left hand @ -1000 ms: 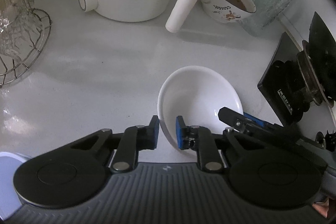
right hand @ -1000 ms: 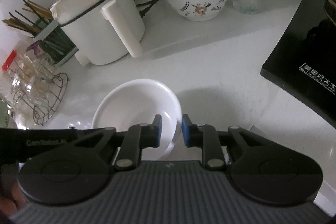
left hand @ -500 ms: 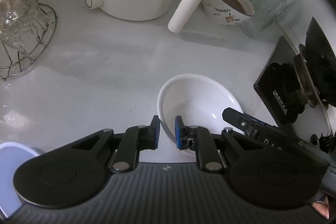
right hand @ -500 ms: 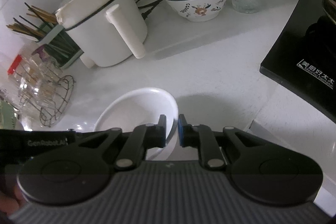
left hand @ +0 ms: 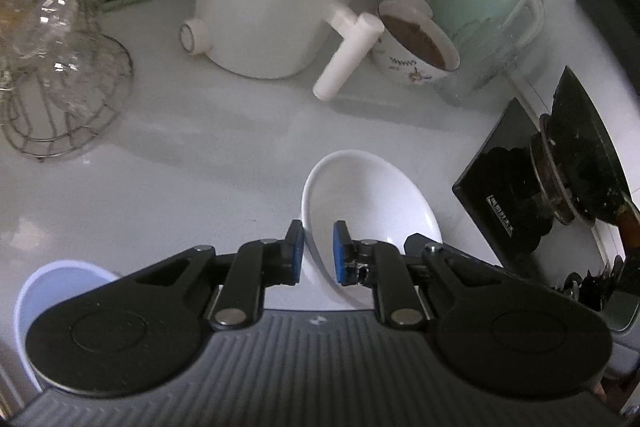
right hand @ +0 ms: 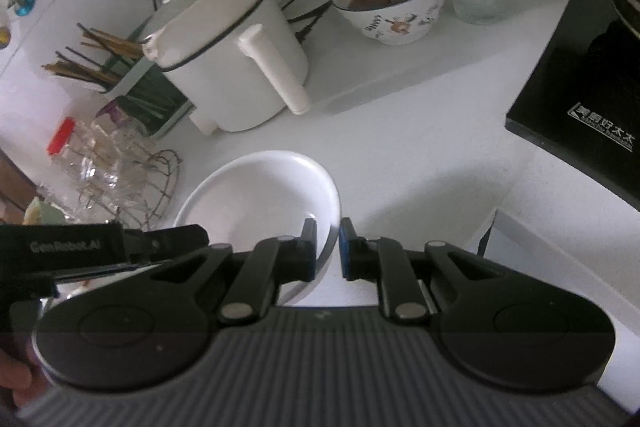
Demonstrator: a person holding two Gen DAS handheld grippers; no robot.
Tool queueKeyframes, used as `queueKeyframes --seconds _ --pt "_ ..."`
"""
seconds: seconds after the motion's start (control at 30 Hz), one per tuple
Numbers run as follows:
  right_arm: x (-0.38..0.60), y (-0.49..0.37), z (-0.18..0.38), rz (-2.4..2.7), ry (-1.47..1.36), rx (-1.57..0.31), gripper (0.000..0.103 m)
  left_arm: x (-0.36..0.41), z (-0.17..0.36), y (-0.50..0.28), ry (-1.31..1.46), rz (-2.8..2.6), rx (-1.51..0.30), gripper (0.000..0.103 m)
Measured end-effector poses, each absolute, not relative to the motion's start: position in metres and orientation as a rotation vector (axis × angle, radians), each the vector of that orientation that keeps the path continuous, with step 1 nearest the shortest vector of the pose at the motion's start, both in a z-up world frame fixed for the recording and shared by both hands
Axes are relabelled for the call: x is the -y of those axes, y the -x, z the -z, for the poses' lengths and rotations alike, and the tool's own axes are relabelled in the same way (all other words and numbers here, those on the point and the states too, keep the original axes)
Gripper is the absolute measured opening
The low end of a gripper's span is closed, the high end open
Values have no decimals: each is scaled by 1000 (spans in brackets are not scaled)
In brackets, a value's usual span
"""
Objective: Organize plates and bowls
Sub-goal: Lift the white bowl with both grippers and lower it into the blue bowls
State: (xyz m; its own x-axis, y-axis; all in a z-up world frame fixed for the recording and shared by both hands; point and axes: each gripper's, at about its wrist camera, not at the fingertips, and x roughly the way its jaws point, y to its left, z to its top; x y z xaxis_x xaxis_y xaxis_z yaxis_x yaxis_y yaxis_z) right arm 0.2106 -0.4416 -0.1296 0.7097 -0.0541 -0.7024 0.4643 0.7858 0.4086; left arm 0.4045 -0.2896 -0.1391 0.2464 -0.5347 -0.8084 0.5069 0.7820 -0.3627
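Left gripper (left hand: 318, 253): clamped on the near left rim of the white bowl (left hand: 372, 203), one blue pad outside the wall and one inside.
Right gripper (right hand: 328, 247): pinching the opposite rim of the same white bowl (right hand: 260, 195), its jaws nearly together with the thin wall between them.
White bowl: empty, held between the two grippers and tilted, over the white counter (left hand: 192, 147); whether its base touches the counter is hard to tell from these angles.
Blue bowl (left hand: 48, 287): pale, at the lower left edge of the left wrist view, mostly hidden by the gripper body.
White pot (right hand: 236, 55): lidded, with a long straight handle, standing behind the white bowl.
Patterned bowl (right hand: 394, 7): filled with something brown, to the right of the pot and well apart from the white bowl.
Glass jug (left hand: 486, 23): just beside the patterned bowl, a pale green cloth inside it.
Wire rack (left hand: 60, 99): holds clear glasses, at the left of the counter.
Black stove (right hand: 580, 91): at the right edge of the counter.
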Motion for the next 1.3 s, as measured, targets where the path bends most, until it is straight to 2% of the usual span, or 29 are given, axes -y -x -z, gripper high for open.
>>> queueKeyframes --seconds 0.77,1.3 --pt "398 -210 77 142 -633 -723 14 206 73 -387 126 662 -1069 18" --pt "358 -236 87 15 -608 -801 14 136 88 -374 221 549 -1057 18"
